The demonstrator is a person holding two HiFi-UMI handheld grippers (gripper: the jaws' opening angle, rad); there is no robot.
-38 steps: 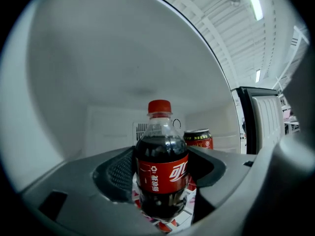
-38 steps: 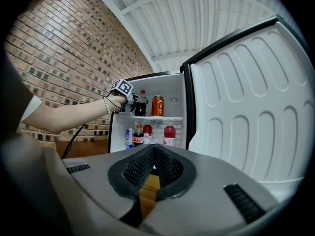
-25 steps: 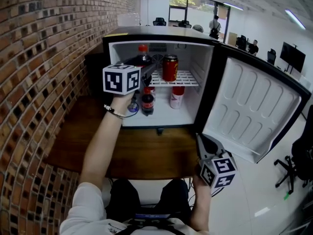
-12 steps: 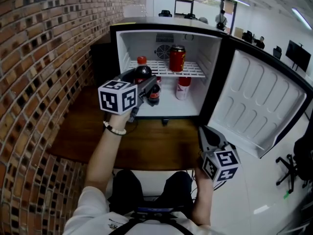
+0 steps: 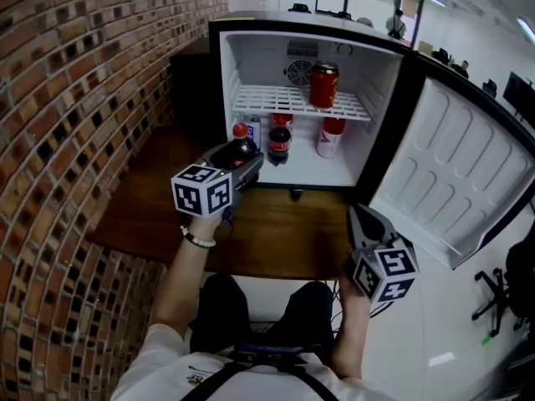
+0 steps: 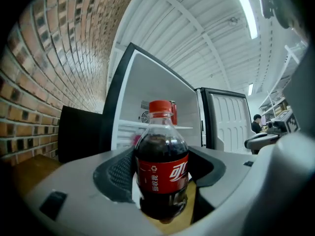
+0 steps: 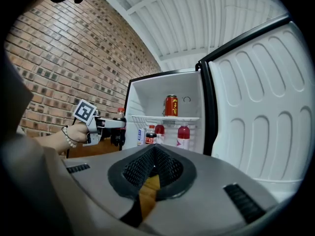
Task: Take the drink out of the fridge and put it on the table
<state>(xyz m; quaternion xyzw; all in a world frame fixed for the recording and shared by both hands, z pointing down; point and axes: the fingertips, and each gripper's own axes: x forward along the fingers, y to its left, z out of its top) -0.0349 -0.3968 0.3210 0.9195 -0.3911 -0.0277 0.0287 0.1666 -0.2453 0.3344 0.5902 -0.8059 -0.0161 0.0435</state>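
A small cola bottle (image 5: 241, 148) with a red cap and red label hangs upright above the wooden table (image 5: 284, 241), just in front of the open fridge (image 5: 236, 65). My left gripper (image 5: 245, 159) is shut on its body; in the left gripper view the bottle (image 6: 162, 163) fills the space between both pads. The right gripper view shows the same bottle (image 7: 119, 126) to the left of the fridge opening. My right gripper (image 5: 364, 221) is low at the table's front right edge, shut with nothing in it, its tips (image 7: 154, 149) meeting.
The fridge door (image 5: 456, 174) stands swung wide to the right. Inside are a red can (image 5: 323, 85) on the wire shelf, and below it another cola bottle (image 5: 279, 143), a red-capped bottle (image 5: 332, 137) and a small carton (image 5: 254, 130). A brick wall (image 5: 75, 98) runs along the left.
My left gripper has drawn the cola bottle back out of the fridge and lower, over the table. The right gripper has stayed about where it was.
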